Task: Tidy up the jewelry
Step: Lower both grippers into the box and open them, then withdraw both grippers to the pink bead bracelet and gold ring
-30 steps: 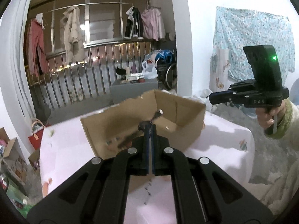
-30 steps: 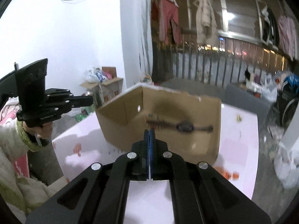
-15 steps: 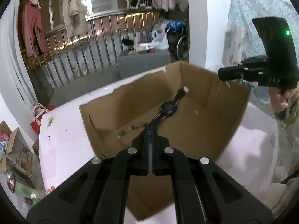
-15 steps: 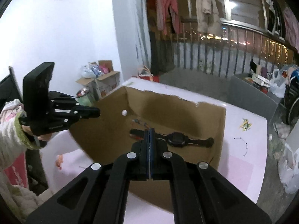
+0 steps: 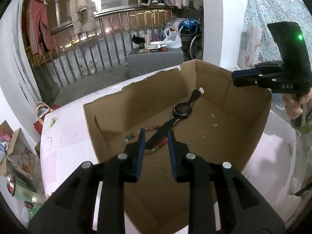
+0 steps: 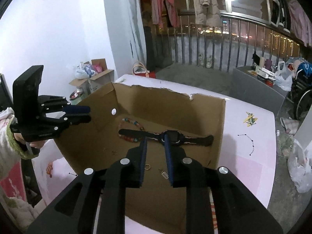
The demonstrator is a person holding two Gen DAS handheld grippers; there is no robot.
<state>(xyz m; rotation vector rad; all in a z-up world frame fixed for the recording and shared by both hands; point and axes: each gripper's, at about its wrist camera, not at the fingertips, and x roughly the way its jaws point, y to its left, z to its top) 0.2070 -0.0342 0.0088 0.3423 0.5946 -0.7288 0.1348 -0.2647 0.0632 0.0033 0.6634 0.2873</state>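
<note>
Bead bracelet (image 5: pixel 154 138) partly hidden under watch strap (image 5: pixel 161 130), small charm (image 6: pixel 164 174) too tiny to identify

box (image 5: pixel 243 117): brown | watch (image 6: pixel 171 136): black | bead bracelet (image 6: pixel 134 123): multicoloured | tablecloth (image 6: pixel 243 136): pink-white checks | ring (image 5: pixel 204 135): gold

Pink-patterned tabletop (image 5: pixel 66 136), metal balcony railing (image 5: pixel 109 44) with city lights behind, coats on a rail (image 6: pixel 204 5) (one pink, one cream), grey cabinet (image 5: pixel 154 60) cluttered on top, white plastic bag (image 5: pixel 172 39), wheelchair (image 6: pixel 302 95), floral cloth (image 5: pixel 261 19) on the wall, pair of shoes (image 5: pixel 87 70) by the railing
</note>
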